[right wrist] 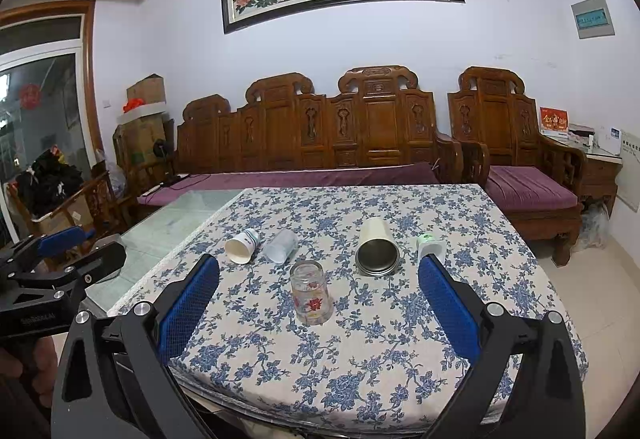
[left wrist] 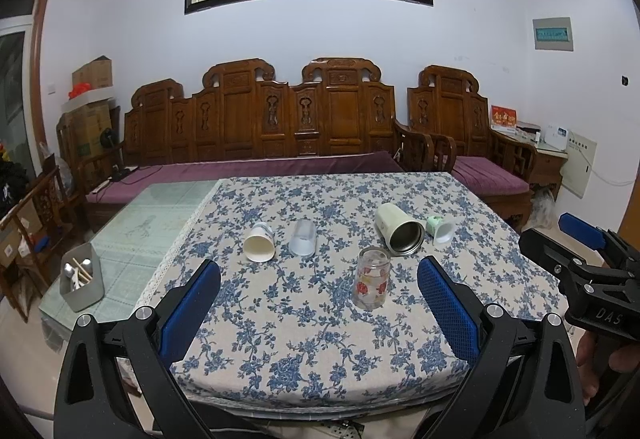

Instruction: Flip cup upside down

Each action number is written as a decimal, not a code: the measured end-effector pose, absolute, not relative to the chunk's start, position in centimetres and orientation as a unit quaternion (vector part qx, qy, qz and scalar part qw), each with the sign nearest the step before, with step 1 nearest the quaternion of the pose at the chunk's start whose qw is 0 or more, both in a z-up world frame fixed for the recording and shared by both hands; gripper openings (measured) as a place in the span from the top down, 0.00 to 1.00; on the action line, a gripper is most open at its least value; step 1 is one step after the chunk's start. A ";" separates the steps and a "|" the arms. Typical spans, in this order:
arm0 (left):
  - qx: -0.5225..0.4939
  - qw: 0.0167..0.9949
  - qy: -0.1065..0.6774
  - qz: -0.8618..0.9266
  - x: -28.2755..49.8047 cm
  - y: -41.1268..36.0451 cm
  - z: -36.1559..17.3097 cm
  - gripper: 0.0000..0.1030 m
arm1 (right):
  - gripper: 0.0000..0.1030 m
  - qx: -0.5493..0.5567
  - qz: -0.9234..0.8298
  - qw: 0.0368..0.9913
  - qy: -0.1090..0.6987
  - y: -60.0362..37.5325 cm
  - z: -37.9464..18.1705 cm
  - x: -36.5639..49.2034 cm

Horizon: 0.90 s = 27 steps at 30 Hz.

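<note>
A clear glass cup with red flowers (left wrist: pixel 371 278) stands mouth down on the floral tablecloth (left wrist: pixel 320 339); it also shows in the right wrist view (right wrist: pixel 311 292). Behind it lie a white paper cup (left wrist: pixel 260 242), a clear plastic cup (left wrist: pixel 303 237), a cream steel tumbler (left wrist: pixel 399 228) and a small green-white cup (left wrist: pixel 440 228), all on their sides. My left gripper (left wrist: pixel 318 291) is open and empty above the near table edge. My right gripper (right wrist: pixel 318 289) is open and empty, with the glass cup ahead between its fingers. Each gripper shows at the other view's edge.
A grey metal box with utensils (left wrist: pixel 82 283) sits on the bare glass part of the table at the left. A carved wooden sofa (left wrist: pixel 260 127) with purple cushions stands behind the table, an armchair (right wrist: pixel 516 159) at the right.
</note>
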State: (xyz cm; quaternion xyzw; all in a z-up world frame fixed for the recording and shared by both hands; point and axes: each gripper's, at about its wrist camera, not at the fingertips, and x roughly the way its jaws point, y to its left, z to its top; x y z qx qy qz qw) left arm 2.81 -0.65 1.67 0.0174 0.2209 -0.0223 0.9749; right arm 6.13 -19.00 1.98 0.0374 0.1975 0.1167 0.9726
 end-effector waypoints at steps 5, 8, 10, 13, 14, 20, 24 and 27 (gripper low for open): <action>0.018 0.975 0.221 -0.023 2.7 -0.7 1.6 0.08 | 0.03 0.038 0.115 0.973 0.195 -18.7 2.0 5.9; 0.017 0.975 0.221 -0.022 2.7 -0.7 1.6 0.08 | 0.03 0.038 0.116 0.973 0.195 -18.7 2.1 5.9; 0.017 0.975 0.221 -0.022 2.8 -0.7 1.7 0.08 | 0.03 0.038 0.116 0.973 0.195 -18.7 2.1 5.9; 0.018 0.975 0.221 -0.022 2.7 -0.6 1.6 0.08 | 0.03 0.039 0.116 0.973 0.194 -18.7 2.1 5.8; 0.018 0.975 0.221 -0.022 2.7 -0.6 1.6 0.08 | 0.03 0.039 0.117 0.973 0.194 -18.7 2.1 5.8; 0.017 0.974 0.223 -0.021 2.8 -0.6 1.8 0.08 | 0.03 0.039 0.117 0.973 0.195 -18.7 2.3 5.8; 0.017 0.974 0.223 -0.021 2.9 -0.7 1.8 0.08 | 0.03 0.039 0.118 0.973 0.194 -18.6 2.3 5.8; 0.017 0.975 0.222 -0.021 2.9 -0.7 1.9 0.08 | 0.03 0.039 0.118 0.973 0.194 -18.6 2.3 5.8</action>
